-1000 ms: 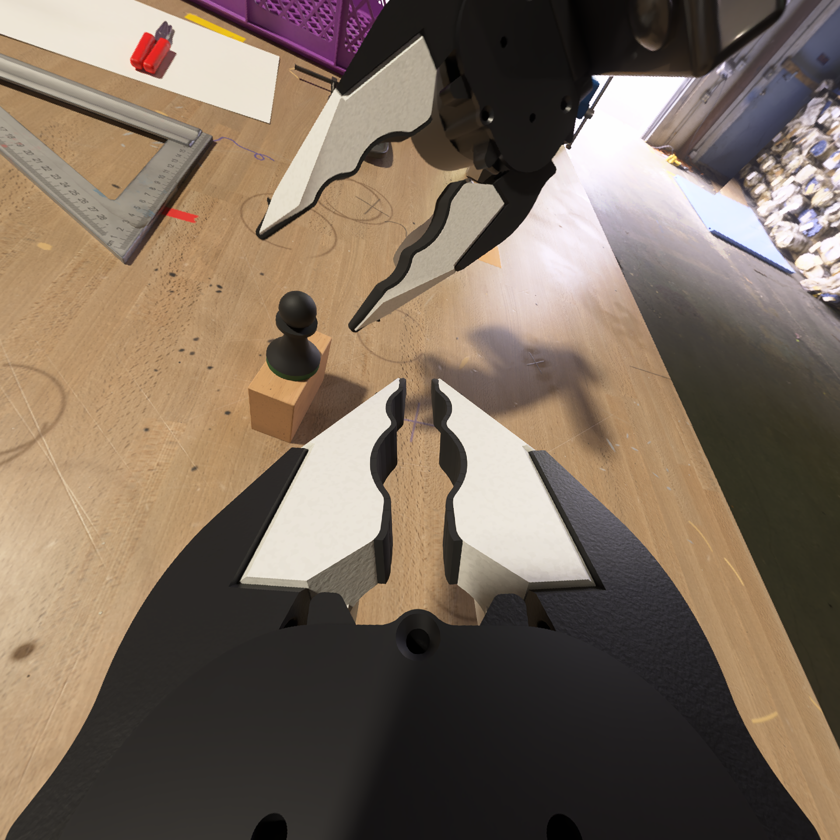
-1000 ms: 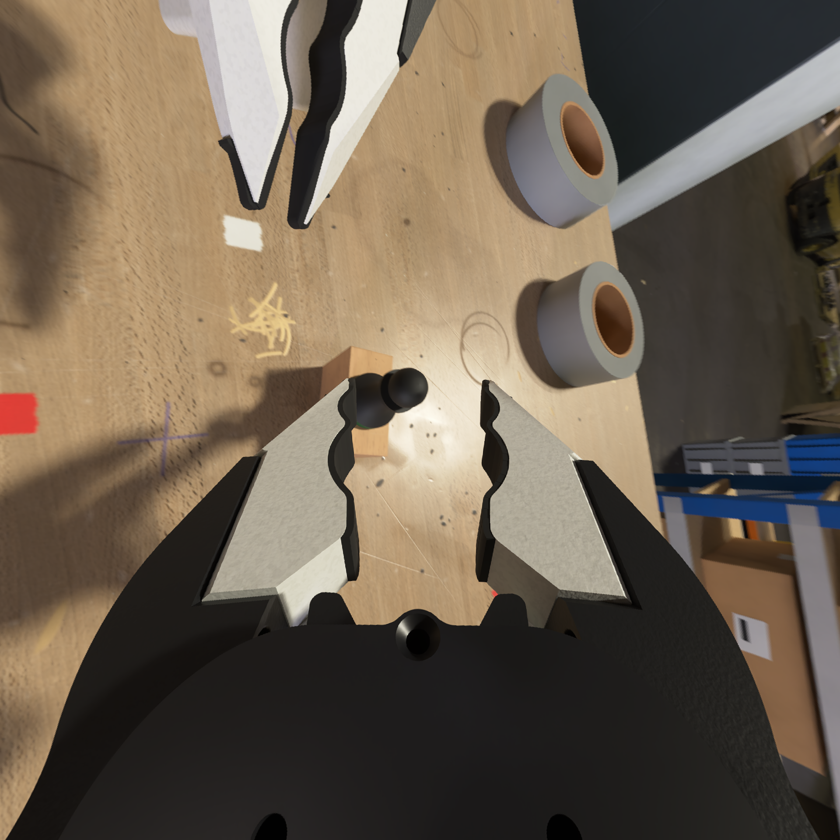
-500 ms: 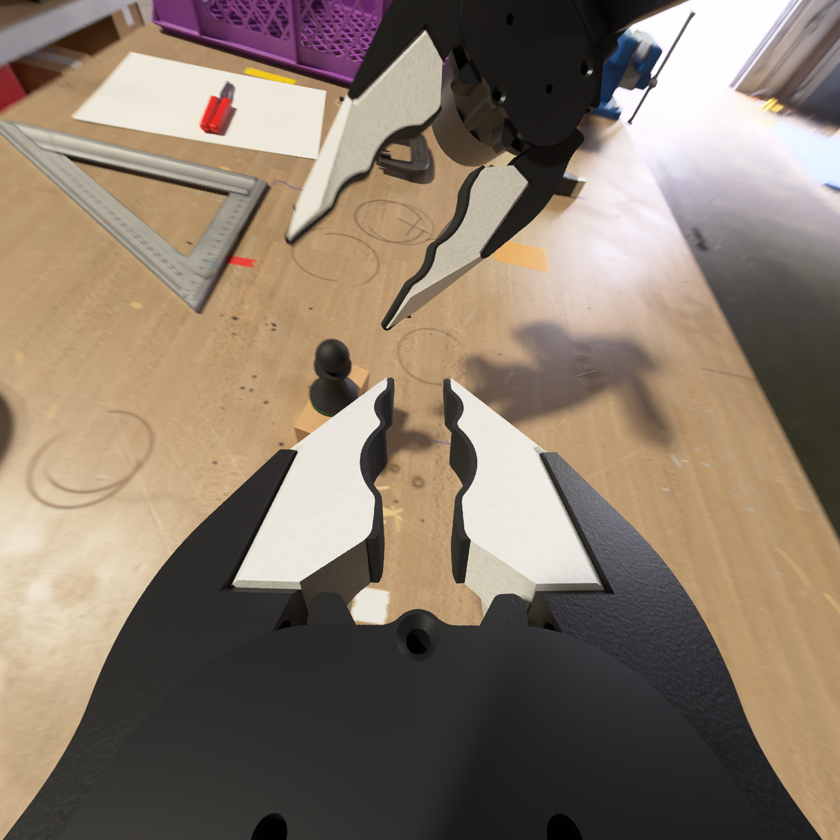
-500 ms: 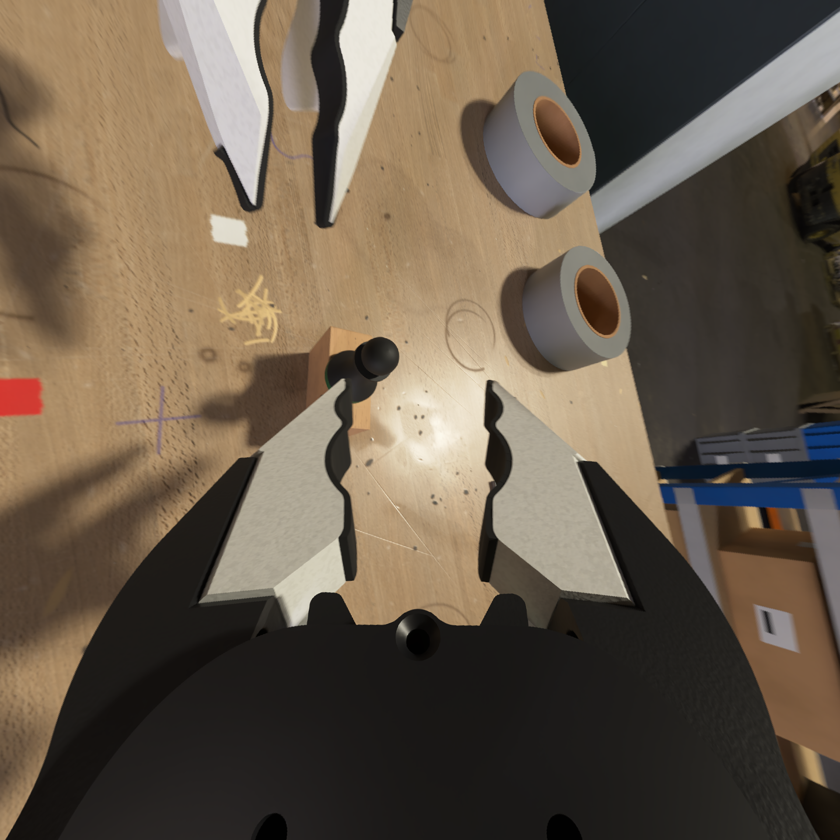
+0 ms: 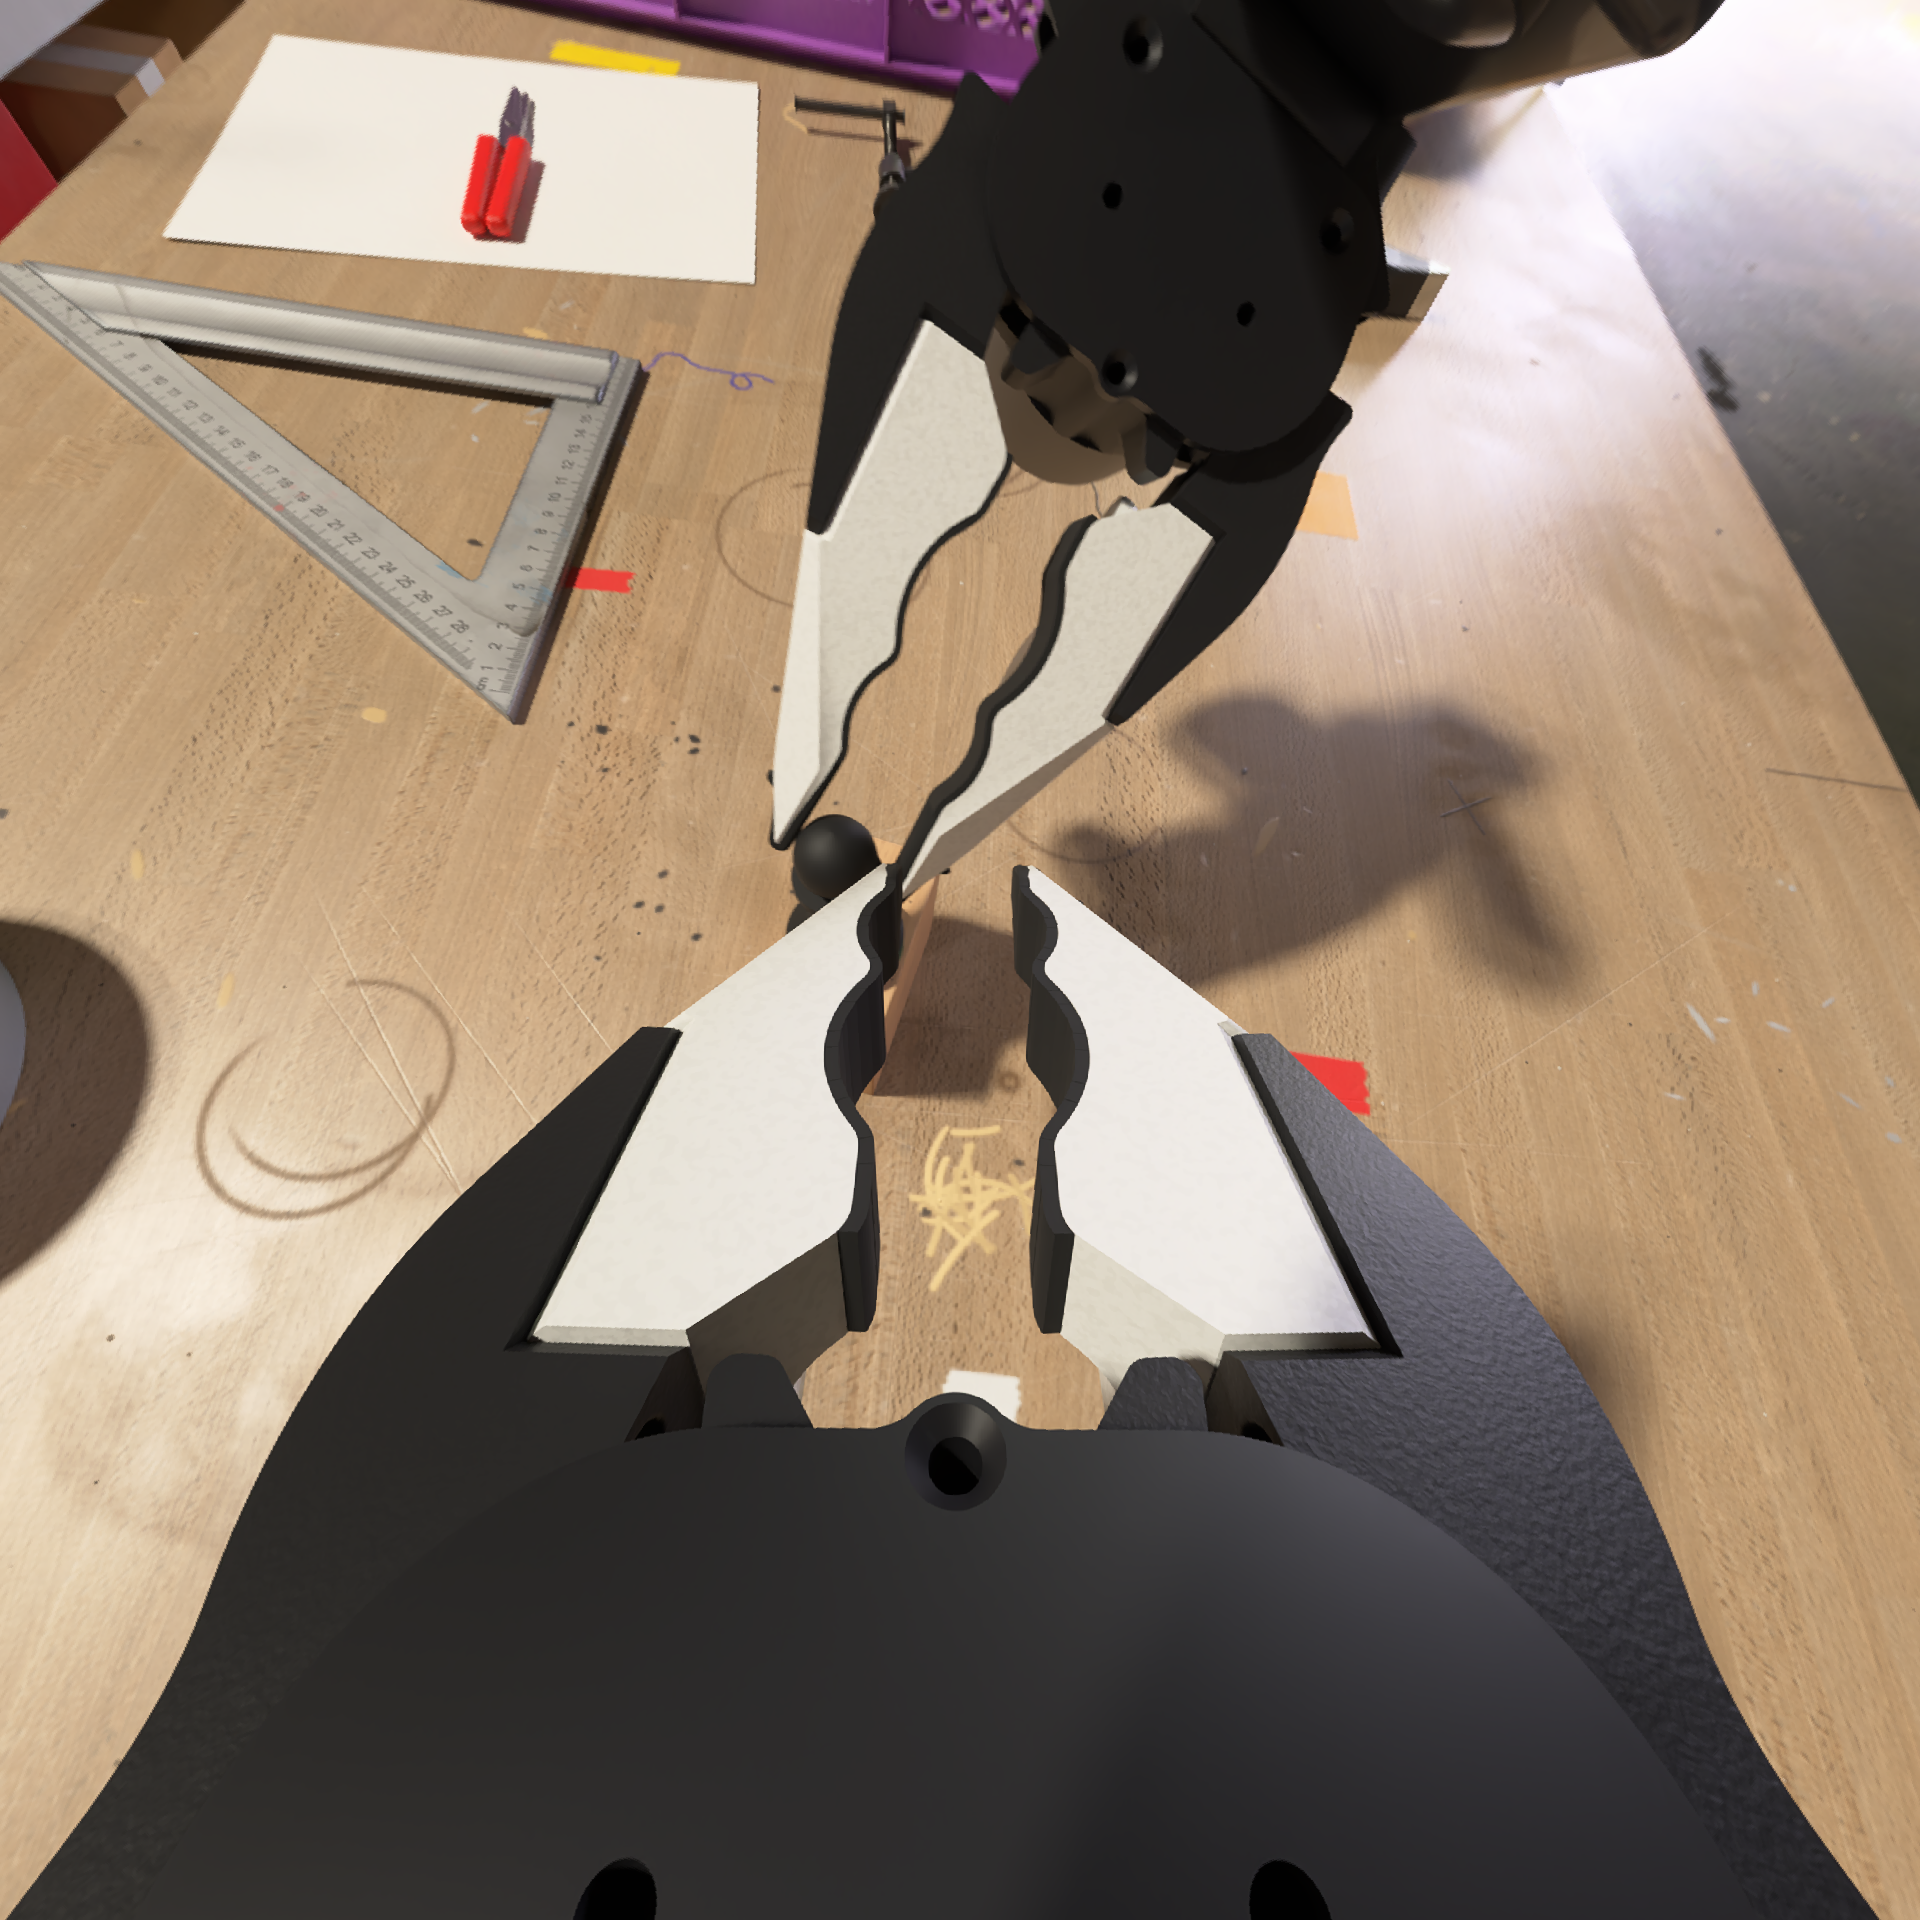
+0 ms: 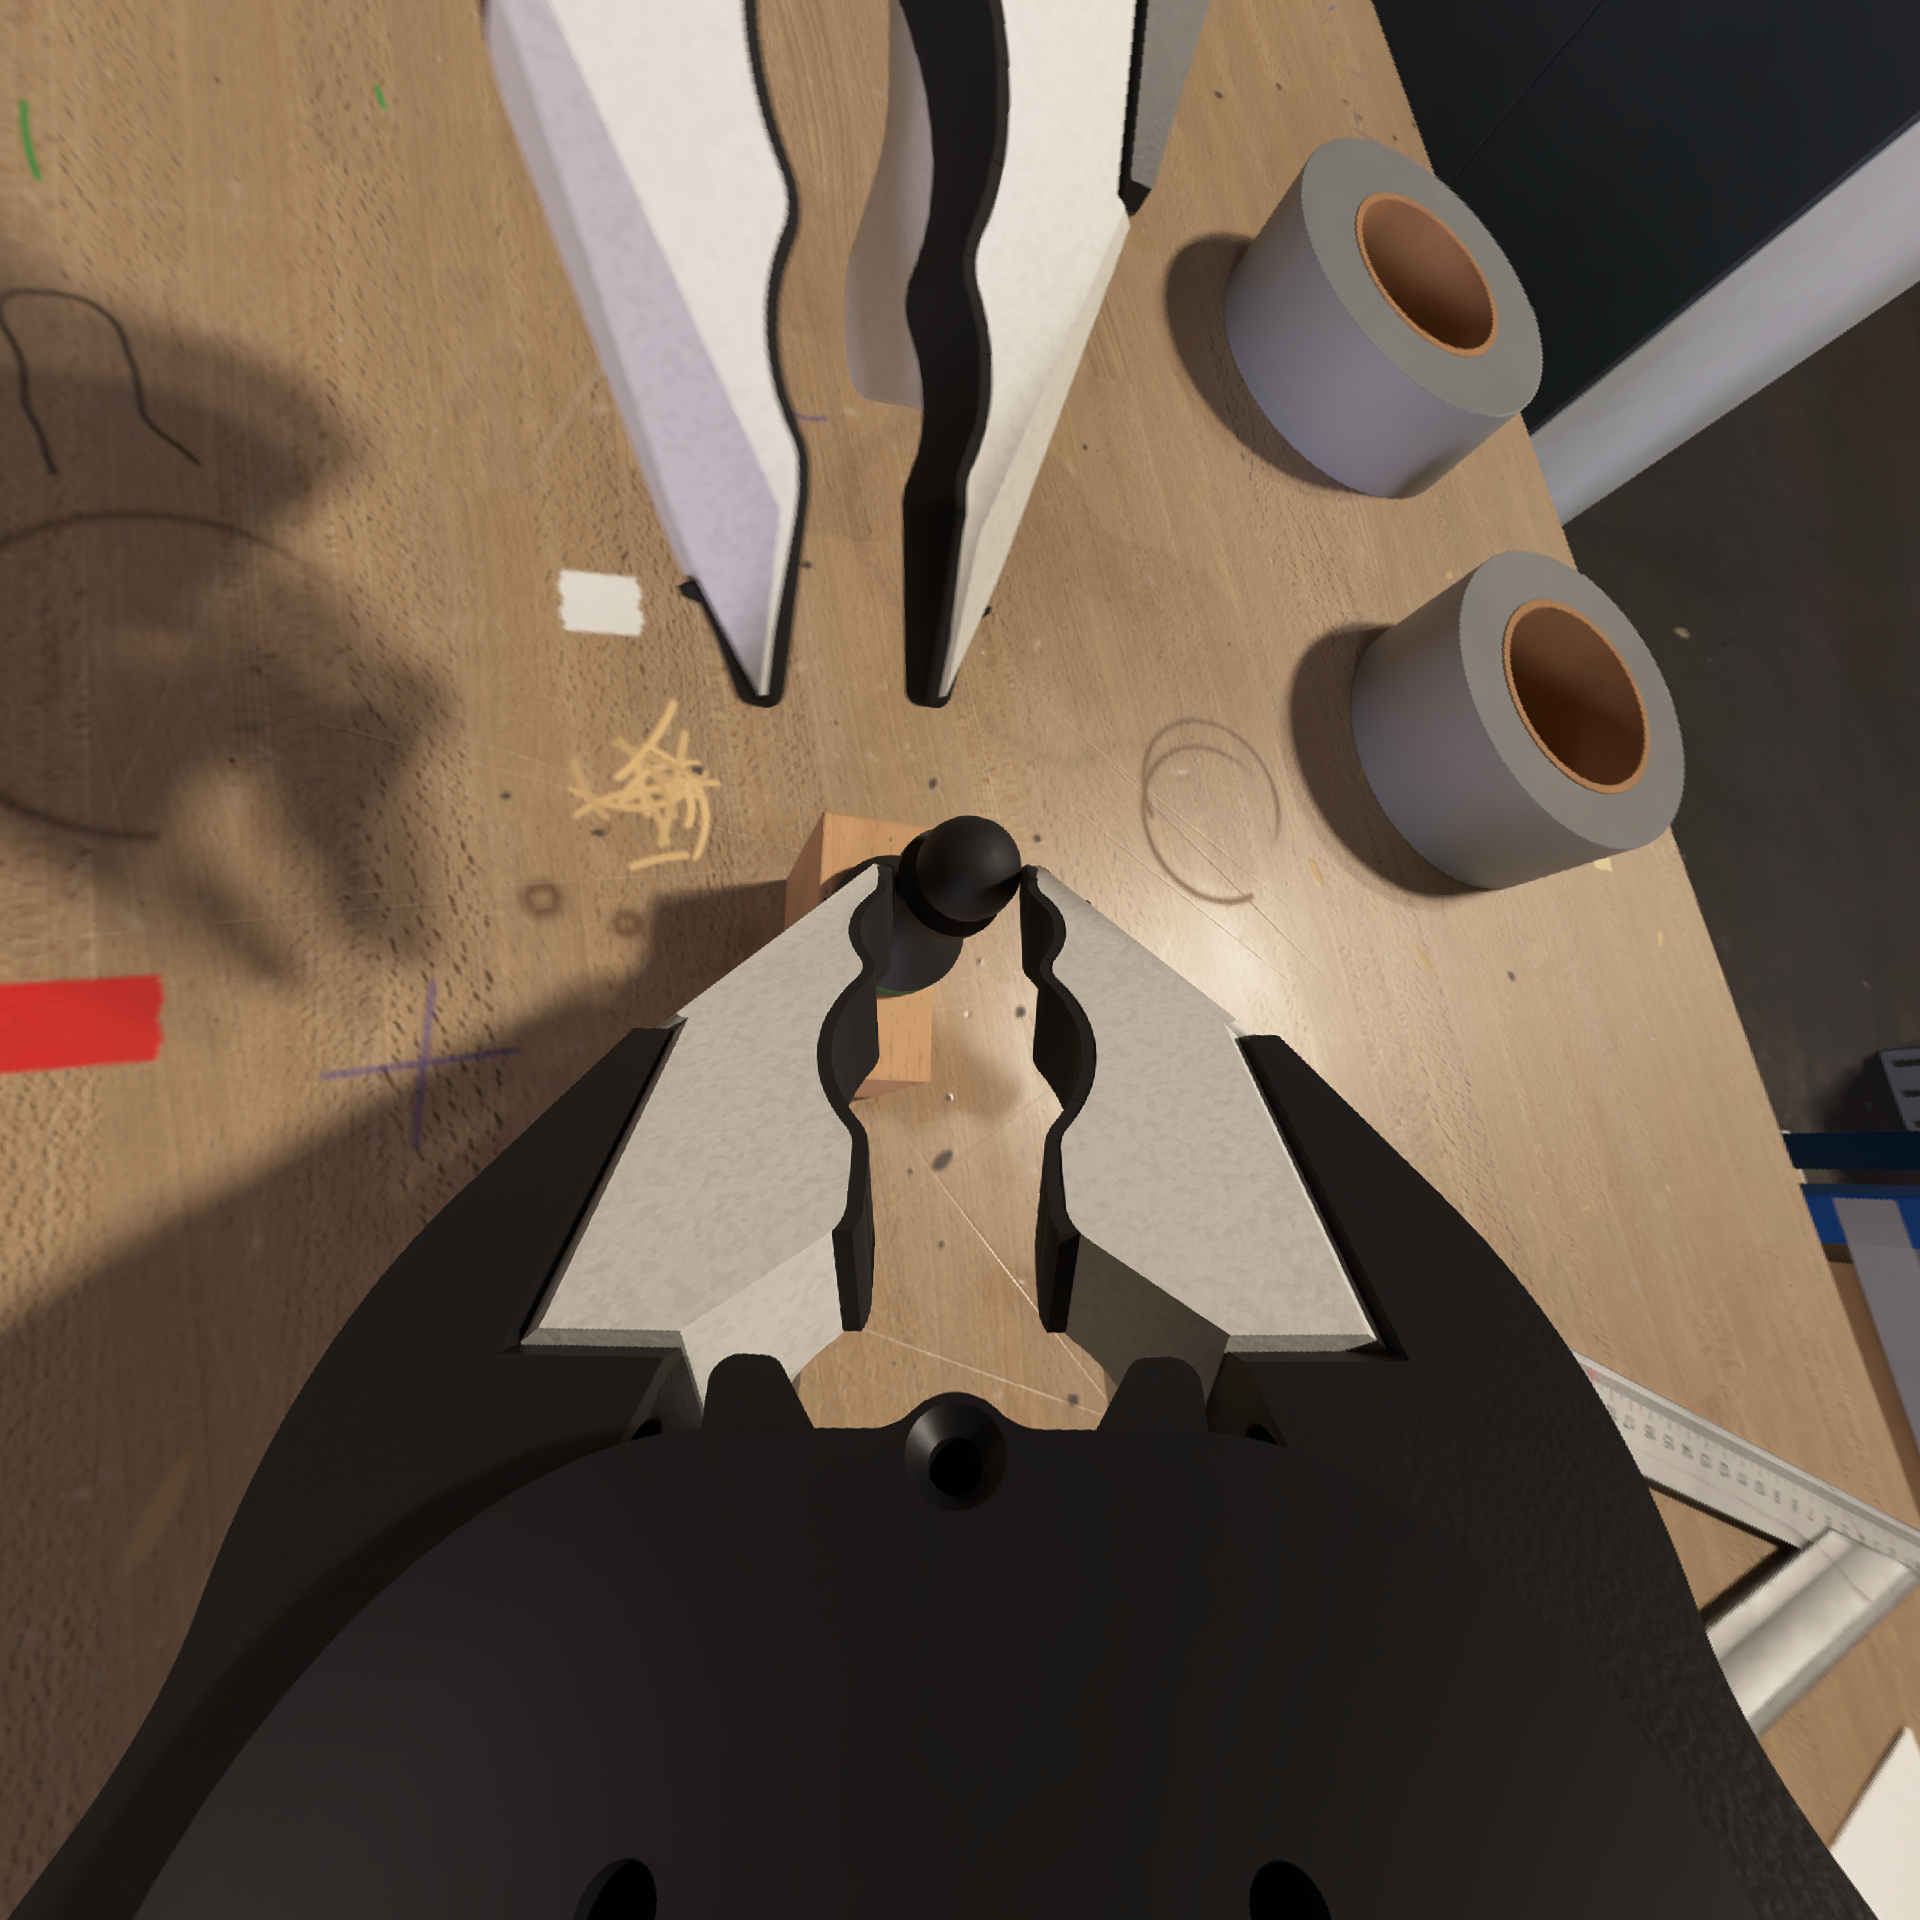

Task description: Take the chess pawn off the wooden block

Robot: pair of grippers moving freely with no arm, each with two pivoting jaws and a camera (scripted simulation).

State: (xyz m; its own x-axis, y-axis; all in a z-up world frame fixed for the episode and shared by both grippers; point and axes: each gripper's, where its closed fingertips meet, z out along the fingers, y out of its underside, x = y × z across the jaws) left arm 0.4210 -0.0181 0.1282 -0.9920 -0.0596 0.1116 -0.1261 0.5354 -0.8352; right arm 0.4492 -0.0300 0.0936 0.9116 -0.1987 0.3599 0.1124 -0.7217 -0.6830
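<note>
A black chess pawn [image 6: 961, 862] stands upright on a small wooden block [image 6: 899, 1039] on the workbench. My right gripper [image 6: 958, 878] reaches down over it, and its two fingertips press the pawn's round head from both sides. In the left wrist view the pawn's head [image 5: 831, 847] shows between the right gripper's [image 5: 850, 860] tips, with the block [image 5: 909, 956] below. My left gripper [image 5: 951, 888] is a little open and empty, and points at the block from the opposite side. In the right wrist view the left gripper [image 6: 844, 691] stops short of the block.
Two grey tape rolls [image 6: 1371, 322] [image 6: 1517, 717] stand near the bench's edge. A metal square [image 5: 312, 457], a white sheet [image 5: 623, 156] with a red-handled tool [image 5: 499, 187] and a purple crate [image 5: 790, 21] lie beyond the block. Red tape marks [image 6: 78, 1023] are stuck on the wood.
My right gripper has moved over the pawn and its jaws have closed from wide open onto the pawn's head. My left gripper has shifted to line up with the block.
</note>
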